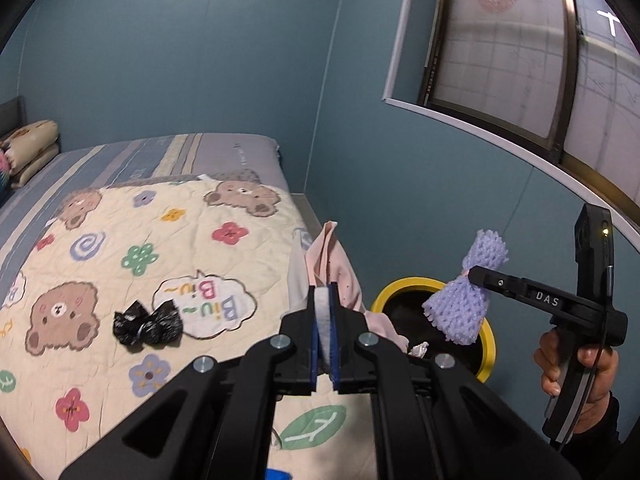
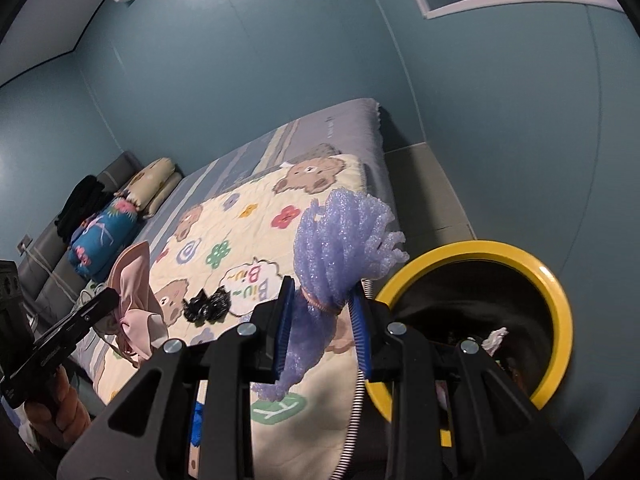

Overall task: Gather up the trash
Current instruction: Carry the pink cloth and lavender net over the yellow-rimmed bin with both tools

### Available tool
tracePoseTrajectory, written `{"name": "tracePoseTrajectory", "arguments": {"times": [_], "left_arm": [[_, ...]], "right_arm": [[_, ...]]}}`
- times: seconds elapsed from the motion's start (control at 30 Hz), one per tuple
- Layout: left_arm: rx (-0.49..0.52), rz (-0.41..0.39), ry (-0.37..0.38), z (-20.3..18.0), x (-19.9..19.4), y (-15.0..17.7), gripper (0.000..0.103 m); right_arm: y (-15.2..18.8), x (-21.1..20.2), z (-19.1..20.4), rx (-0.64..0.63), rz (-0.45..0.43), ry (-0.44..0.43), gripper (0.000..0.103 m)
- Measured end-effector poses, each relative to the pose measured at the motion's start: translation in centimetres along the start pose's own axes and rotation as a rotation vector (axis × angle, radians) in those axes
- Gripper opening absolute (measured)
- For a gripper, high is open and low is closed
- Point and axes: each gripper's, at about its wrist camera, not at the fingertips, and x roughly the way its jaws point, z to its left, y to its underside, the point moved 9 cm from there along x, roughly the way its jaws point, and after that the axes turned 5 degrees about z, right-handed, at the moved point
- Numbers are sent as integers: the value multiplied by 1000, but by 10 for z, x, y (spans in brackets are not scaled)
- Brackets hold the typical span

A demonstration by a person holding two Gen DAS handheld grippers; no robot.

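Bed [image 1: 224, 152]: beyond both sets of fingers, under a cream quilt [image 1: 132, 280] printed with bears and flowers.
Bin [image 2: 560, 320]: round, yellow rim, dark inside, right of the right fingers, low beside the bed; white scrap [image 2: 494, 336] lies in it.
Pink cloth [image 1: 332, 264]: soft, folded, with a white strip; left gripper [image 1: 325, 300] is clenched on it and it fans up past the fingertips.
Foam net [image 2: 340, 240]: purple mesh sleeve, frayed ends, pinched at its waist; right gripper [image 2: 324, 300] grasps it, held near the bin's rim.
Black bag [image 1: 146, 322]: crumpled, glossy, lying on the quilt left of the left fingers.
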Motion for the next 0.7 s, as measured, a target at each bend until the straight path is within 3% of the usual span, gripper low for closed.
{"name": "tracePoseTrajectory", "arguments": {"times": [0.4, 0.7], "left_arm": [[92, 32, 78, -67, 49, -14, 4], [129, 75, 116, -104, 90, -12, 4]], "right_arm": [[-9, -14, -65, 56, -66, 115, 26], [-3, -6, -106, 87, -65, 183, 26]]}}
